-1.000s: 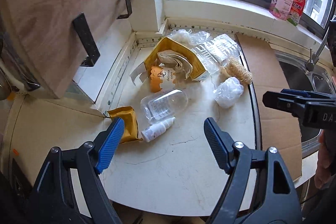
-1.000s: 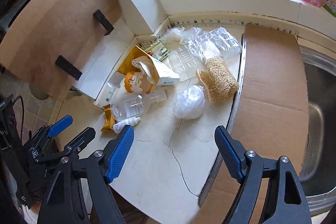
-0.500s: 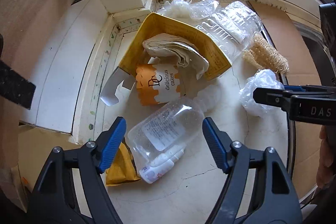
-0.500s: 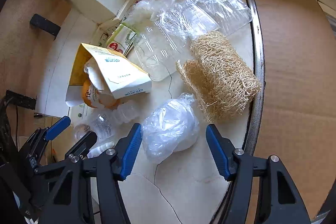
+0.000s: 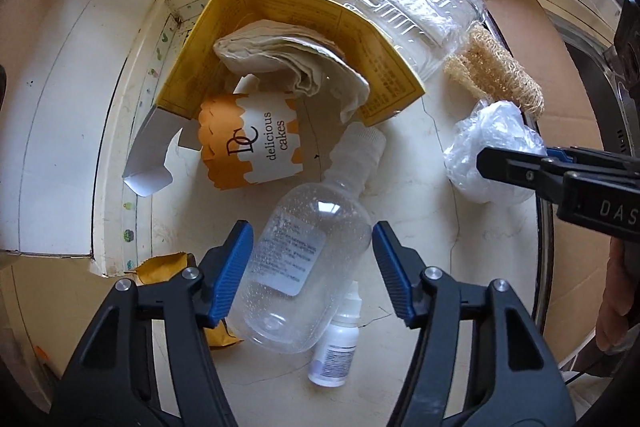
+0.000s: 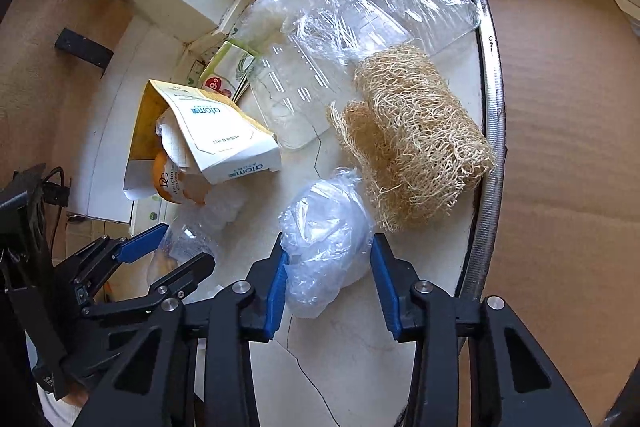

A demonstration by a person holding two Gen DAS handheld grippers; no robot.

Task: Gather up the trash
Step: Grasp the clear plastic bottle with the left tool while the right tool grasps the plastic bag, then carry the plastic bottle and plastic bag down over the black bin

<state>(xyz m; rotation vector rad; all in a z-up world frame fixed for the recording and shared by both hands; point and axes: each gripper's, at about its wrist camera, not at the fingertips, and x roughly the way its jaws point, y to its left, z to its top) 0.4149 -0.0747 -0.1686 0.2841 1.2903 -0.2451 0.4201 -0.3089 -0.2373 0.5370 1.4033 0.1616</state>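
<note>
A clear plastic bottle [image 5: 308,267] lies on the cracked white counter [image 5: 420,219], between the blue pads of my left gripper [image 5: 313,267]. Its jaws are closing; the pads stand just off the bottle's sides. A small white dropper bottle [image 5: 336,347] lies against the bottle's base. My right gripper [image 6: 330,287] is closing on a crumpled clear plastic bag [image 6: 324,243], and both pads press into it. The left wrist view shows that gripper [image 5: 520,167] at the right, on the bag [image 5: 492,147]. My left gripper [image 6: 168,247] shows at the lower left of the right wrist view.
More trash sits behind: an orange cake cup [image 5: 252,147], a yellow box [image 5: 304,15] with crumpled paper, a clear plastic tray [image 6: 360,39], a loofah [image 6: 412,135] and a yellow wrapper [image 5: 164,267]. Cardboard [image 6: 560,87] covers the sink side at the right. A wall corner stands at the left.
Both grippers came down toward the counter and their jaws narrowed. The left one now straddles the clear bottle. The right one has closed onto the plastic bag.
</note>
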